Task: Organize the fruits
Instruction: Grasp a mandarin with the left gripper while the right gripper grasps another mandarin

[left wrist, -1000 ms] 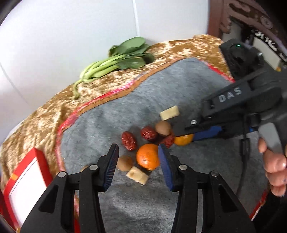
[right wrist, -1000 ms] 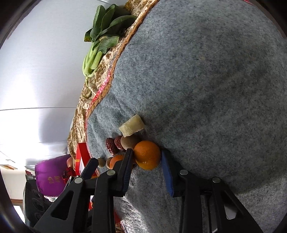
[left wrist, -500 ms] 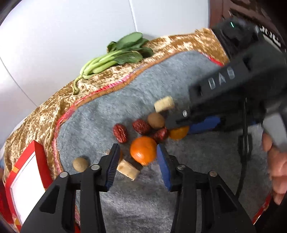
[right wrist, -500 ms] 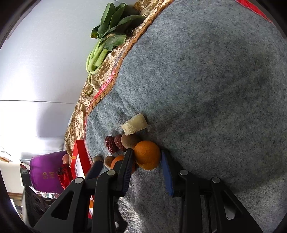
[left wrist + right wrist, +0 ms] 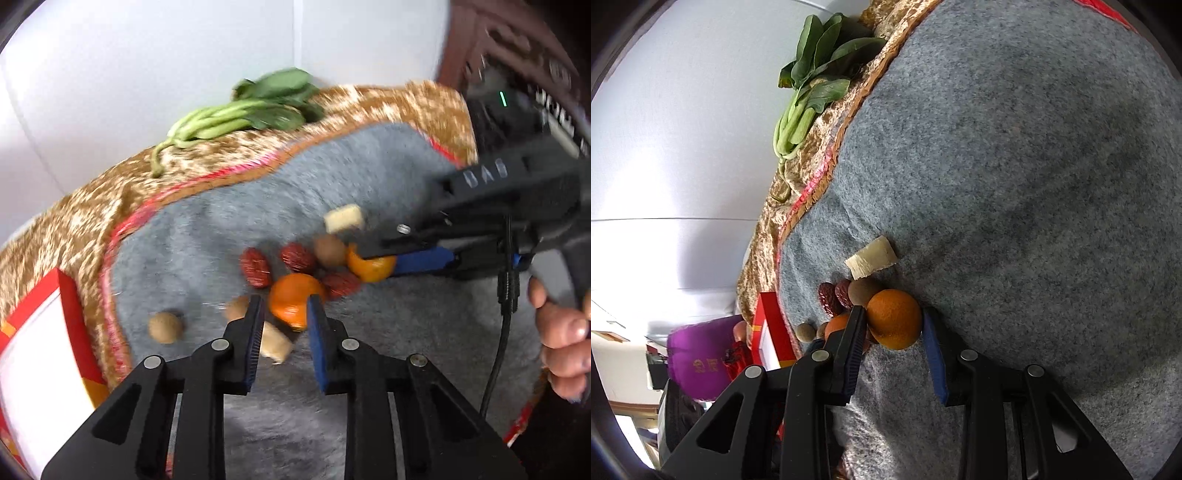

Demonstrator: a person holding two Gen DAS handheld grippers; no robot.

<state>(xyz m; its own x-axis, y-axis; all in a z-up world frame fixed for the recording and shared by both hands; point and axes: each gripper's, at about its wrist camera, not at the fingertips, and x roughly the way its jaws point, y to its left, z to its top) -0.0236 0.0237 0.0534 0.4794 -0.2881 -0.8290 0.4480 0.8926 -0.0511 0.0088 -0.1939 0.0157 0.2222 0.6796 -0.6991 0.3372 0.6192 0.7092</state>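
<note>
my left gripper (image 5: 285,312) has just been closing and now pinches the near orange (image 5: 291,304) on the grey felt (image 5: 369,177); my right gripper (image 5: 892,330) brackets another orange (image 5: 894,323), grip unclear.

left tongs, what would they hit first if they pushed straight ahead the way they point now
Most likely the orange: the left tongs, which have just been closing, already have it between their tips. Just past it lie red dates, though depth is hard to judge.
</note>
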